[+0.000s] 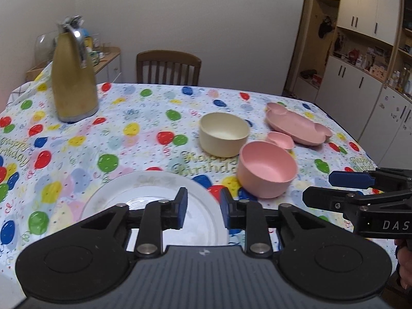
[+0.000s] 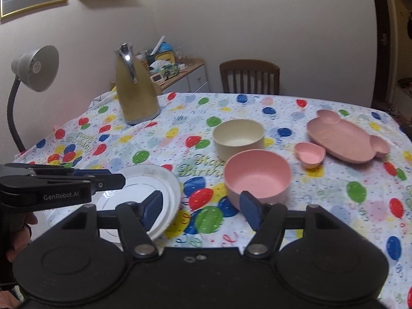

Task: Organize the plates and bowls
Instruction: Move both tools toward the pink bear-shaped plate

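Closest to the cameras is the white plate, sitting near the front edge of the table, left of the middle, with the left claw hanging right over its right-hand rim. Its jaws are parted a fair bit and there's nothing between them. The right claw is spread even wider, also empty, hovering above the tablecloth in the gap between the white plate and the pink bowl, which is just beyond its right finger. Behind the pink bowl sits the cream bowl, close enough that I can't tell if they touch, roughly mid-table. Off toward the right edge there's a small pink dish just beside a pink mouse-shaped plate. A gold jug stands back near the far left corner, well clear of everything. My read: nothing's been stacked yet, so this looks like the very start, lining up for a first pick. The bowls look like the obvious pair to nest, so I'd guess the right claw goes for the pink bowl's rim, one finger inside and one outside. The wall looks smooth and rounded, so a shallow pinch could slip.
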`<state>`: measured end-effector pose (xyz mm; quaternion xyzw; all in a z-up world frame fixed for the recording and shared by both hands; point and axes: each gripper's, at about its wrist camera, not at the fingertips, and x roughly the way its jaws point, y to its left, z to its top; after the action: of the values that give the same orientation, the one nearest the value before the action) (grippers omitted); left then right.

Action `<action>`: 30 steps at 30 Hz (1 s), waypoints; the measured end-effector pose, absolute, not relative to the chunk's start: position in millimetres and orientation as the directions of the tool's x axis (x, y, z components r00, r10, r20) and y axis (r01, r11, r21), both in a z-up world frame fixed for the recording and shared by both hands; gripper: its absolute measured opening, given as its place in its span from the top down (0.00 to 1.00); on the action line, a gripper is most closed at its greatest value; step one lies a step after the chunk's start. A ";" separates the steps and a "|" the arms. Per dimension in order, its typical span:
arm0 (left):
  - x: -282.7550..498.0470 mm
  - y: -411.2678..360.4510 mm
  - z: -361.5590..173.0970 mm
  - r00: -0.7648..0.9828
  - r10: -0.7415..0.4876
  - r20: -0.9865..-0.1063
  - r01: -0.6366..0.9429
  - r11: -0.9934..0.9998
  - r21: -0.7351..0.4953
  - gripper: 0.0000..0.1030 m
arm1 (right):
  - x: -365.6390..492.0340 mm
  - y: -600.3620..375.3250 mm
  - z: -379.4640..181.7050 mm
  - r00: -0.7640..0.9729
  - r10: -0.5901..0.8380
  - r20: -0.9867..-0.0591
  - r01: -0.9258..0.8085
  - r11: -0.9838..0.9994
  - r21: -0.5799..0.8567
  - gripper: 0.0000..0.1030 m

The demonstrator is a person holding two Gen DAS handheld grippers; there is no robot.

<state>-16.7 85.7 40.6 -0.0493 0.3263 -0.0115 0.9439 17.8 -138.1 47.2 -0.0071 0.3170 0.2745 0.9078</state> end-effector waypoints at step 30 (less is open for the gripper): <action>124.4 -55.1 50.0 0.831 -0.137 -0.539 0.129 0.990 -0.053 0.21 | 104.0 -285.9 50.4 0.803 0.191 -0.565 -0.174 0.981 0.084 0.00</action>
<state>124.4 -55.1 50.0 -0.0072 0.2821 -0.0697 0.9568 104.0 -285.9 50.4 0.0140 0.2991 0.0960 0.9493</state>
